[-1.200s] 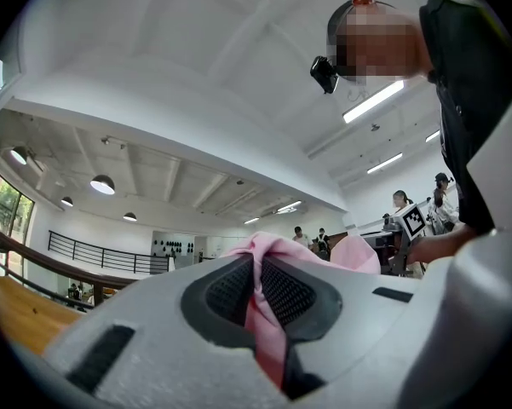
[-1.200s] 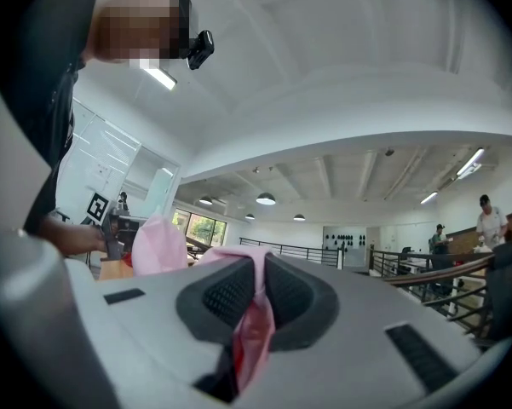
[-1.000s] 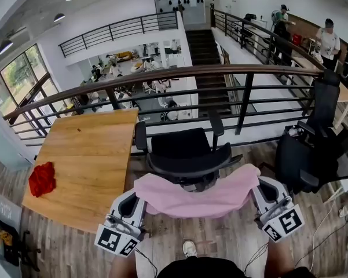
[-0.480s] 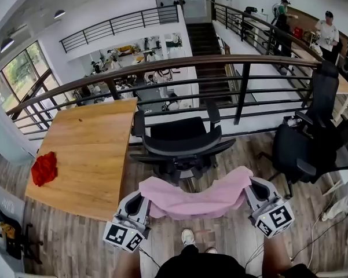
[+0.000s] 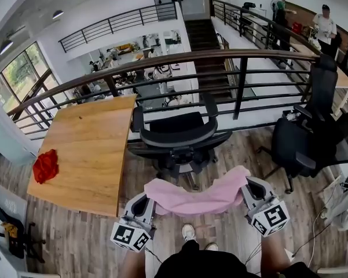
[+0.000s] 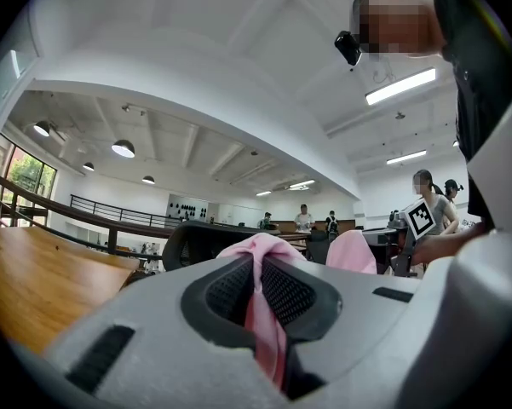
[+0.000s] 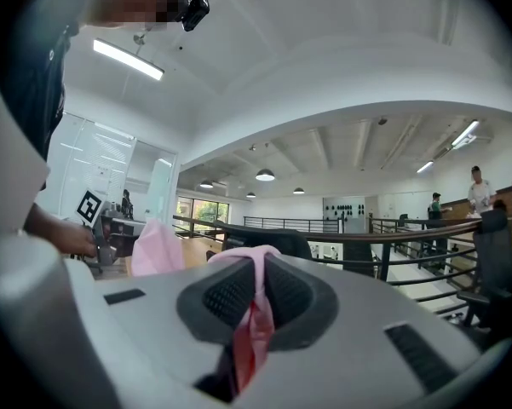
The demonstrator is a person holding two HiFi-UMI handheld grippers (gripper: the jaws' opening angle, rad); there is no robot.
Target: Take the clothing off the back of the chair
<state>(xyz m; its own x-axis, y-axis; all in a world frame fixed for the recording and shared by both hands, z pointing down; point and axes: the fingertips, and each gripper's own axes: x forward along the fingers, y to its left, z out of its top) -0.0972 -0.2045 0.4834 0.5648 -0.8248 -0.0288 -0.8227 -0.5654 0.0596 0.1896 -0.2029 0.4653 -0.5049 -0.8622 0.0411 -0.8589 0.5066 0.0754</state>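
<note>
A pink garment point(image 5: 200, 194) hangs stretched between my two grippers, clear of the black office chair point(image 5: 176, 138) in front of me. My left gripper point(image 5: 147, 197) is shut on the garment's left end, and pink cloth point(image 6: 260, 309) is pinched between its jaws in the left gripper view. My right gripper point(image 5: 244, 187) is shut on the right end, with pink cloth point(image 7: 254, 313) squeezed between its jaws in the right gripper view. The chair's back point(image 7: 260, 239) is bare and stands beyond the garment.
A wooden table point(image 5: 84, 149) stands at the left with a red cloth point(image 5: 46, 165) on it. A metal railing point(image 5: 220, 80) runs behind the chair. More black chairs point(image 5: 304, 138) stand at the right. People point(image 5: 324, 25) stand in the far right background. My shoes point(image 5: 188, 233) show below.
Both grippers have drawn back from the chair and sunk, carrying the pink garment away from the chair's back toward me.
</note>
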